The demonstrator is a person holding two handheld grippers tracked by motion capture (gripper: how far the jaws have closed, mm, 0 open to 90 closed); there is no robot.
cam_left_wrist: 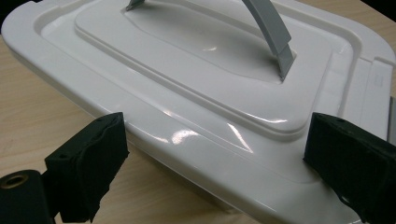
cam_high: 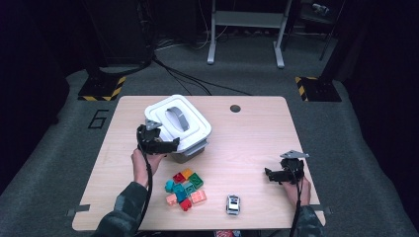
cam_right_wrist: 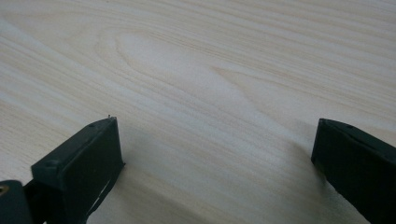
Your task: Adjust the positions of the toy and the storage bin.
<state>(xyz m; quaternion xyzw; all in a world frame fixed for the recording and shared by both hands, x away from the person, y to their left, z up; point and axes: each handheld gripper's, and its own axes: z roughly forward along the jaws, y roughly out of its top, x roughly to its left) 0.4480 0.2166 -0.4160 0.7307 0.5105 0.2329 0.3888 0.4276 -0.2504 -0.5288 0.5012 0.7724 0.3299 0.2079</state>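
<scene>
We've got one white lidded box [cam_high: 179, 127] sitting on the far-left part of the table [cam_high: 257, 133], turned at an angle to the table's edges. Its lid [cam_left_wrist: 196, 88] is glossy white with rounded corners, a stepped raised panel in the middle, and a single grey arched handle [cam_left_wrist: 271, 32] across the top; the base under the lid looks grey from the high view. Our left gripper [cam_high: 170, 145] is right at the box's near corner, its fingers [cam_left_wrist: 88, 163] spread wide with the lid's edge between them, not closed on anything. From the left gripper view we can't tell whether the pads touch the rim.

Moving outward, near the front edge lies one cluster of toy bricks [cam_high: 185, 189], touching or just beside each other: red, orange, green, teal and pink ones, too small for us to count surely. Just to their right, one small white and grey toy car [cam_high: 233, 204].

Well apart, at the table's right, our right gripper [cam_high: 273, 174] sits low over bare wood, fingers [cam_right_wrist: 79, 163] wide apart, holding nothing.
</scene>
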